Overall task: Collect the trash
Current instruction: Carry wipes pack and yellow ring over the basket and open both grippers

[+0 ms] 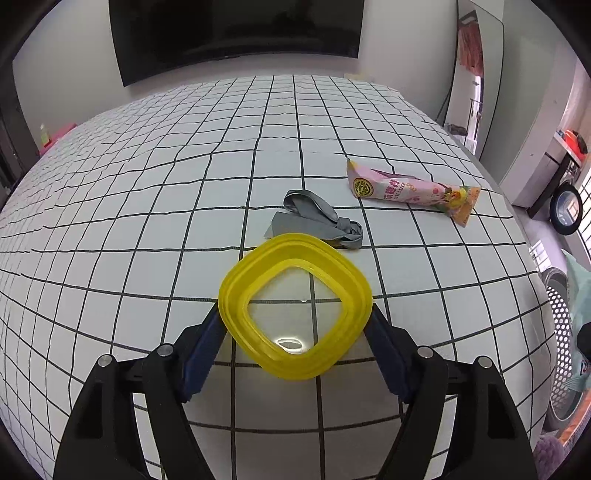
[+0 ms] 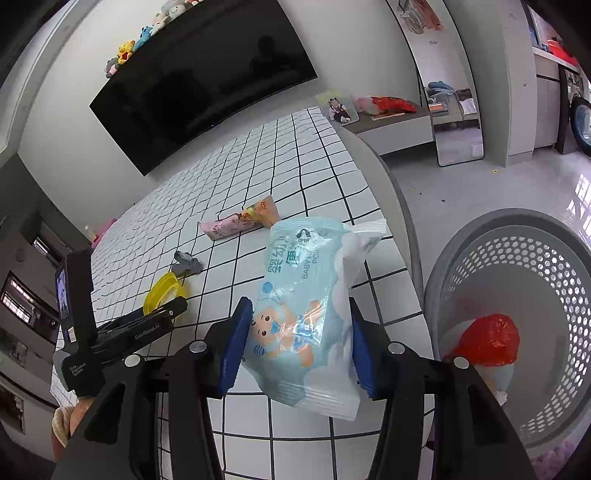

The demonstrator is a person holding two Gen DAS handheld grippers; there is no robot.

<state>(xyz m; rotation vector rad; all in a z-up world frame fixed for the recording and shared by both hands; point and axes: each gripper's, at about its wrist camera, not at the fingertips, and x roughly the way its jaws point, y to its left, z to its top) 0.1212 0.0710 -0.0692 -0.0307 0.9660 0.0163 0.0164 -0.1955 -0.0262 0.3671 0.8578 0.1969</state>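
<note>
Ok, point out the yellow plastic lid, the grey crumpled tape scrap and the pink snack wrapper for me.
Yellow plastic lid with clear centre (image 1: 236,295): left wrist view, on its left yellow rim.
Grey crumpled tape scrap (image 1: 314,221): left wrist view, on its flat middle.
Pink snack wrapper (image 1: 399,186): left wrist view, on its printed middle.

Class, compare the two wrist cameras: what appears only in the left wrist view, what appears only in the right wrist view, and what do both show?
Only the left wrist view: the left gripper seen head-on, its fingers at the sides of the yellow lid.

Only the right wrist view: the right gripper clamping a baby wipes pack, and a red bag inside the grey basket.

Both: the yellow lid, the grey scrap, the pink snack wrapper, the checked tablecloth and the television.
</note>
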